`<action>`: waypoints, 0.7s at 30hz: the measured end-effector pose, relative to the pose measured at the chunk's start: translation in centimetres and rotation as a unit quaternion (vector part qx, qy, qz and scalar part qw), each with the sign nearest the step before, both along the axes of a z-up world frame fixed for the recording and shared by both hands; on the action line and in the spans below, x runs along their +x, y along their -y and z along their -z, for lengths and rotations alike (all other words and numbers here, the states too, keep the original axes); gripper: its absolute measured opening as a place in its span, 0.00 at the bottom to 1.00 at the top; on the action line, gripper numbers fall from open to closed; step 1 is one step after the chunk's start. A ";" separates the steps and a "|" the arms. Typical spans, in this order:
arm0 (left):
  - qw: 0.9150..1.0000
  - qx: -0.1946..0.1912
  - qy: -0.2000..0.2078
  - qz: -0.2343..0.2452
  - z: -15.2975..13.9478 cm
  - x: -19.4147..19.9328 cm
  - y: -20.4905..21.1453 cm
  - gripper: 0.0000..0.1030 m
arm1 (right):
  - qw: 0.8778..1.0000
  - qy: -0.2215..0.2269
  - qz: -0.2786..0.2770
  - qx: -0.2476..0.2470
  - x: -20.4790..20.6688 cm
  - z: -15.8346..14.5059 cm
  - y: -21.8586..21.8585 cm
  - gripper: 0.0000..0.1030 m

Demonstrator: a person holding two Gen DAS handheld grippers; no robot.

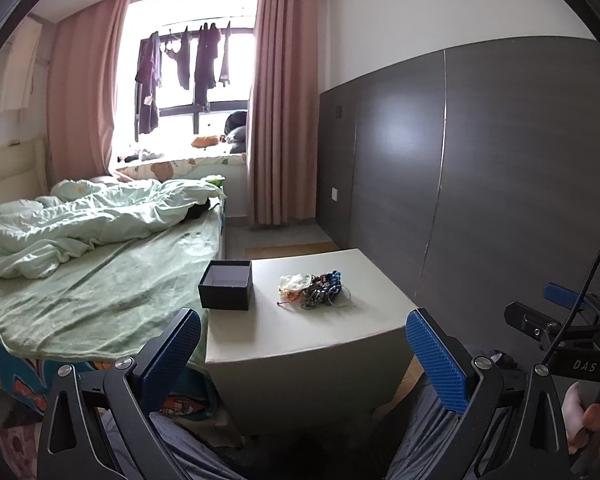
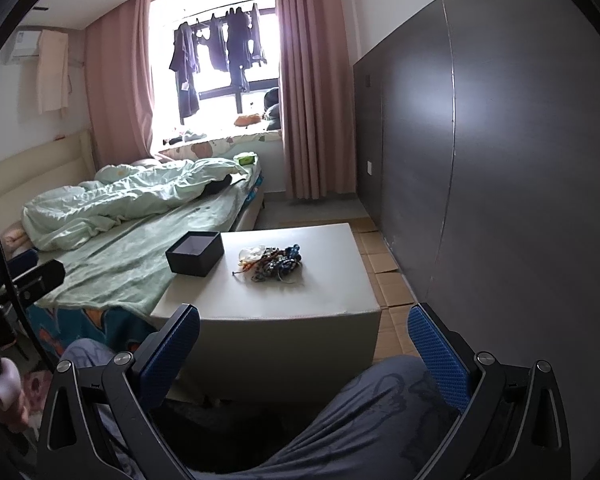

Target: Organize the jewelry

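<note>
Jewelry: tangled heap of beaded jewelry (image 1: 315, 291), blue, dark and reddish beads mixed with thin cords and a pale translucent pouch at its left edge; lies near the middle of the tabletop, one cord end trailing toward the front left

Box: open square black cardboard box (image 1: 226, 290), pale lining inside, no lid on it; stands at the table's left edge, apart from the heap, next to the bed

Table: low white cube-shaped table (image 1: 332, 344); top bare around heap and box

Left gripper (image 1: 303, 354): blue-padded fingers spread wide, holding nothing; held back from the table's near edge

Right gripper (image 2: 303, 350): fingers likewise spread wide, empty; held above the person's grey-trousered knee (image 2: 364, 412), short of the table

Surroundings: bed with rumpled pale green bedding (image 1: 80, 240) against the table's left side; dark grey wall panel (image 1: 480, 180) on the right; pink curtains (image 1: 280, 100) framing a bright window

Obstructions: nothing between either gripper and the heap
</note>
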State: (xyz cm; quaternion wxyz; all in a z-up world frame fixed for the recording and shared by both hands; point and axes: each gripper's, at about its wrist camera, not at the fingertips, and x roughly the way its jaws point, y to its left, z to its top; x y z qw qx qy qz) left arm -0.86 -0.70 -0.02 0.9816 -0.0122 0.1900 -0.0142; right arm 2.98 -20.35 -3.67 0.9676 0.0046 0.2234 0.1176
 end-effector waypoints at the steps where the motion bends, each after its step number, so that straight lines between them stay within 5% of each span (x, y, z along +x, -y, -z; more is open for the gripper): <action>1: 1.000 0.002 0.002 0.000 -0.1 -0.2 0.1 1.00 | 1.000 0.001 0.000 0.001 -0.2 0.0 0.0 1.00; 21: 1.000 -0.006 0.002 0.000 -0.2 -0.6 0.3 1.00 | 1.000 0.004 0.012 0.000 -1.0 0.0 0.2 1.00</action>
